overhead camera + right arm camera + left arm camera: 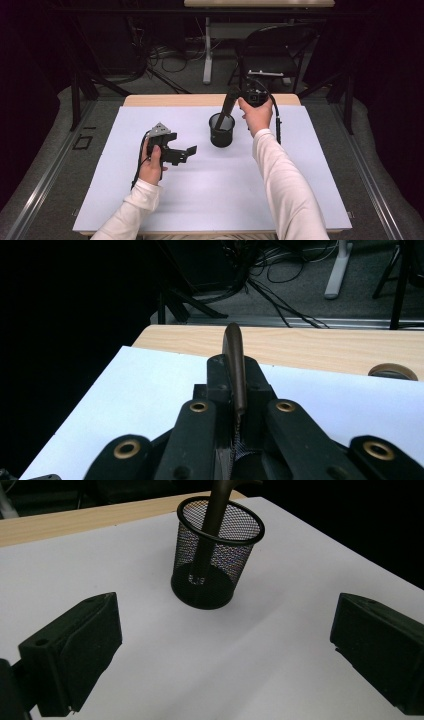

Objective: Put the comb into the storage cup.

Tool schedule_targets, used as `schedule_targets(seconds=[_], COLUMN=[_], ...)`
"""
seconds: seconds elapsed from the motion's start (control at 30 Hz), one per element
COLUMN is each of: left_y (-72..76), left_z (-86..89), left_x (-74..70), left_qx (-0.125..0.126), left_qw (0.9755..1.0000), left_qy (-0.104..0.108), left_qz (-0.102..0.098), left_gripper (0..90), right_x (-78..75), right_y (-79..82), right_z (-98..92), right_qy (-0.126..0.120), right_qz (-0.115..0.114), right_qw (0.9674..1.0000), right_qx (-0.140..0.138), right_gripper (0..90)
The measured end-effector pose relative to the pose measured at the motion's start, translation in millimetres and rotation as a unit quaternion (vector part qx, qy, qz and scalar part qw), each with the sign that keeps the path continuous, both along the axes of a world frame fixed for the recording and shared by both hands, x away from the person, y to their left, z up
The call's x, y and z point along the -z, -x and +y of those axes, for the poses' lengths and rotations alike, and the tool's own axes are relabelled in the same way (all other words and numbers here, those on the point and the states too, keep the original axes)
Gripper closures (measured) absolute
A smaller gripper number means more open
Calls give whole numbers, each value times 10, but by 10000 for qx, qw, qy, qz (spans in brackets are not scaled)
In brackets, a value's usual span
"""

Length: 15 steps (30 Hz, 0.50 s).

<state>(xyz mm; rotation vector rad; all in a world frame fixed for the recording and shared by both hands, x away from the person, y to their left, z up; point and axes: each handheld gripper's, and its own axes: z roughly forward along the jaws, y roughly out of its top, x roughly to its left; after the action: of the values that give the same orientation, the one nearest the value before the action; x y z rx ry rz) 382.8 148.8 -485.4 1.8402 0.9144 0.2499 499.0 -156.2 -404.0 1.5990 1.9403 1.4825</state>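
A black mesh cup stands upright near the centre of the white table sheet. The right gripper, at one o'clock from the cup, clamps a dark slender tool whose lower end rests inside it. The left gripper, at eight o'clock, has wide, empty jaws.

Cup: black wire mesh, see-through, with a smooth solid rim.
Handle: dark brown, smooth, slightly glossy.
Sheet: white, matt, paper-like, lower middle of the frame.
Table edge: pale wood, smooth.
Left gripper: matt black plastic.
Right gripper: black, with brass-coloured rings.
Sleeve: white cloth.
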Motion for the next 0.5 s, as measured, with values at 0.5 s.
schedule_targets(seconds=[0.5], left_y=[-3], left_z=[2], left_x=[3], left_qx=[-7], left_qw=[10000], left_qy=[-12], left_qz=[3], left_gripper=[4], right_x=[149], right_y=[-5], right_z=[-50], right_qy=[-129], right_qz=[105], right_qw=[9998], right_qx=[71], right_gripper=[864])
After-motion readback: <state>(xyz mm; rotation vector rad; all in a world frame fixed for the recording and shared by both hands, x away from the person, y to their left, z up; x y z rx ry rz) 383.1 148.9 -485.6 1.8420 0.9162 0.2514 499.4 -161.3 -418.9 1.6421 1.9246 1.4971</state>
